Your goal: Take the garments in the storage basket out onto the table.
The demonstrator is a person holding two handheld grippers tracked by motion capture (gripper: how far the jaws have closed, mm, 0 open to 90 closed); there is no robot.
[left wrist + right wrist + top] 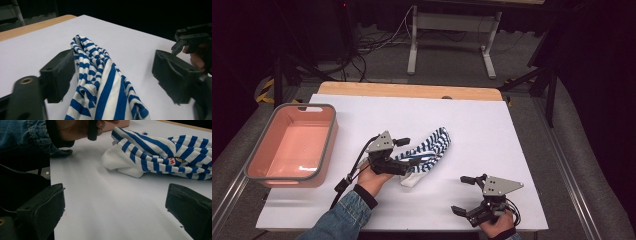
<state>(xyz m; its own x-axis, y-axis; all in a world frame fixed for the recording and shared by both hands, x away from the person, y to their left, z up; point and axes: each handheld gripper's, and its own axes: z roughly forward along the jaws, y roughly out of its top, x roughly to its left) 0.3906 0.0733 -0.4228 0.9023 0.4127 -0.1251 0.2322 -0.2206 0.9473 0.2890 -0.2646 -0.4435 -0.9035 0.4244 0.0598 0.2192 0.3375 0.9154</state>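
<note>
While one white desk (472, 115) carries everything, nothing blocks its middle | one pink rectangular tub (292, 145), grey-rimmed, overhangs its left edge | one soft, crumpled blue-and-white striped cloth (432, 147) lies mid-desk | left gripper (412, 152), jaws spread astride the cloth | right gripper (459, 195), jaws spread over bare desk near the front edge.

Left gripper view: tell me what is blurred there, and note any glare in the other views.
Left gripper view: near jaws soft, striped cloth sharp. High view: glare streak in the pink bin, dark surroundings. Right gripper view: no glare, jaws slightly soft.
</note>
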